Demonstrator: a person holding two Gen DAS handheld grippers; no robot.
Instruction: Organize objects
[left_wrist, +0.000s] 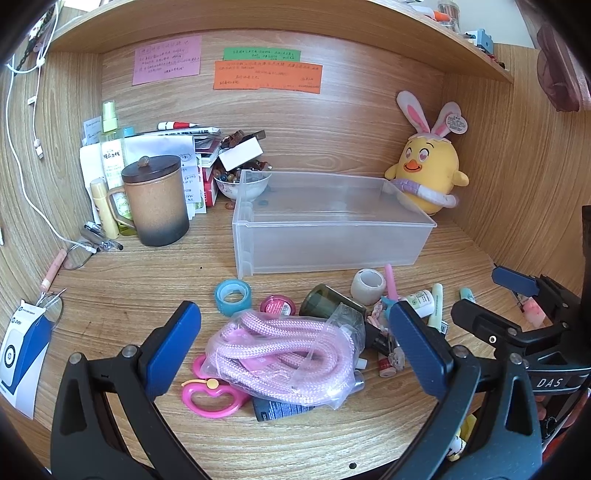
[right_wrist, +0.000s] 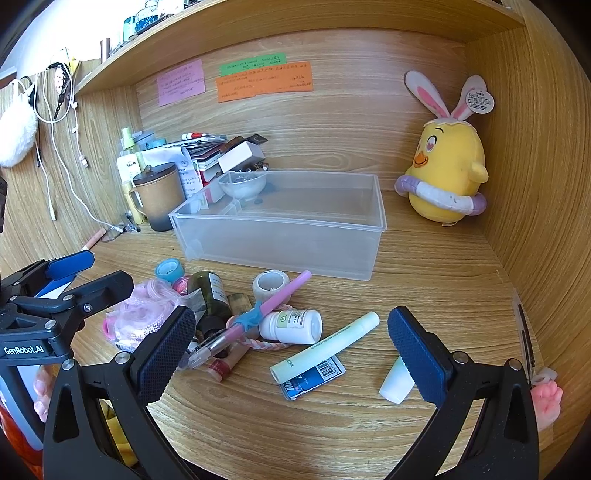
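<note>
A clear plastic bin (left_wrist: 332, 221) (right_wrist: 288, 229) stands empty at the desk's middle. In front lies a pile: a bagged pink rope (left_wrist: 280, 354) (right_wrist: 140, 314), pink scissors (left_wrist: 210, 397), blue tape (left_wrist: 233, 295), a white tape roll (left_wrist: 367, 286) (right_wrist: 270, 283), a dark green bottle (left_wrist: 325, 302) (right_wrist: 210, 291), a white pill bottle (right_wrist: 291, 326), a pale green tube (right_wrist: 325, 347) and a pink pen (right_wrist: 255, 314). My left gripper (left_wrist: 291, 350) is open, hovering over the bagged rope. My right gripper (right_wrist: 291, 354) is open above the tube and pill bottle.
A yellow chick plush (left_wrist: 428, 170) (right_wrist: 447, 173) sits at the back right. A brown lidded mug (left_wrist: 157, 199), bottles, papers and a bead bowl (left_wrist: 240, 184) crowd the back left. Glasses (left_wrist: 79, 254) and a blue-white box (left_wrist: 22, 350) lie at the left.
</note>
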